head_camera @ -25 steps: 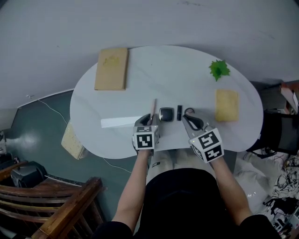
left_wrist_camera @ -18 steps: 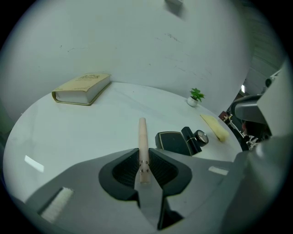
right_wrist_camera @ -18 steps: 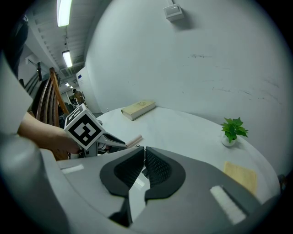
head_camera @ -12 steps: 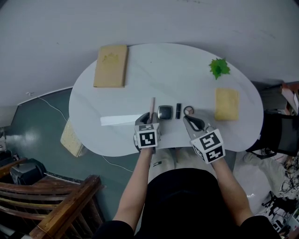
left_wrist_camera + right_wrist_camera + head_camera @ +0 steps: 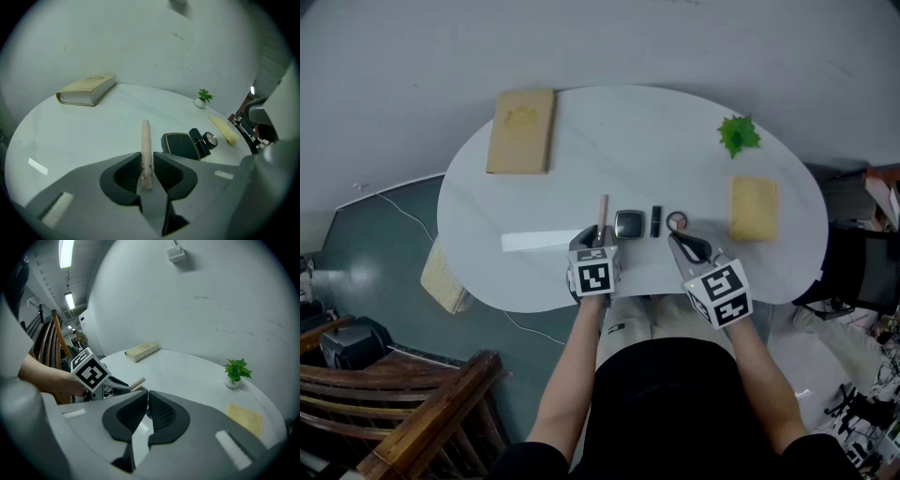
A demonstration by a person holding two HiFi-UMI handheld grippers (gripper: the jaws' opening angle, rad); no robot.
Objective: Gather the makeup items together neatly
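The left tongs (image 5: 145, 165) are opening around the pale cosmetic stick (image 5: 146, 136). It lies by the desk's (image 5: 675, 141) near edge, beside the dark compact (image 5: 179, 144), black tube (image 5: 199, 142) and small round case (image 5: 211, 140). A crooked pull-back could drag or roll the stick out of line. The right tongs (image 5: 144, 411) are closed and empty. The book (image 5: 86, 89), plant (image 5: 203, 96) and yellow pad (image 5: 224, 129) are well clear.
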